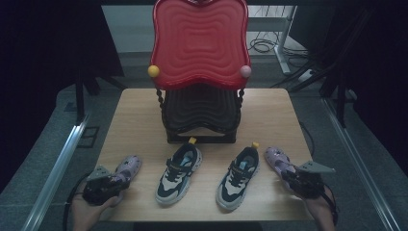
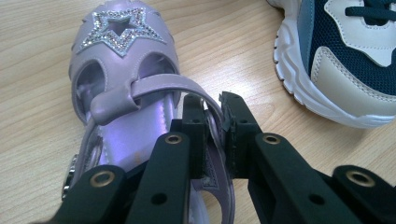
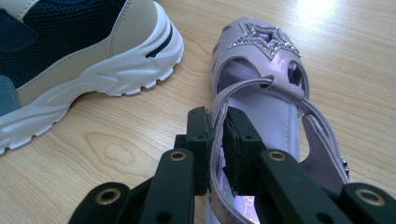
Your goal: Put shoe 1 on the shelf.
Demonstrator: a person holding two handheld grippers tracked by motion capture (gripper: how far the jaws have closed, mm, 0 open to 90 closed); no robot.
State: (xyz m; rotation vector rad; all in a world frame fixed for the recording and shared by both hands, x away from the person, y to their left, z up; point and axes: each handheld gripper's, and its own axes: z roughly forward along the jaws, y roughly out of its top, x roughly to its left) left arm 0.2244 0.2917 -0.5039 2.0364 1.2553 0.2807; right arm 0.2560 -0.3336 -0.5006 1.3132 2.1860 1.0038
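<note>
Two purple sandals with glitter stars lie on the wooden table. The left sandal (image 1: 128, 167) (image 2: 122, 70) lies at the table's front left. My left gripper (image 1: 109, 183) (image 2: 213, 128) is shut on its side strap near the heel. The right sandal (image 1: 278, 160) (image 3: 271, 79) lies at the front right. My right gripper (image 1: 294, 179) (image 3: 215, 140) is shut on the side strap of that sandal. Between the sandals stand two navy and cream sneakers, the left sneaker (image 1: 179, 173) (image 2: 345, 56) and the right sneaker (image 1: 238, 178) (image 3: 70, 56).
A two-tier shoe rack stands at the table's middle back, with a red wavy top shelf (image 1: 199, 43) and a dark lower shelf (image 1: 199, 113). The table's edges (image 1: 110, 139) drop to a grey floor with metal rails at both sides.
</note>
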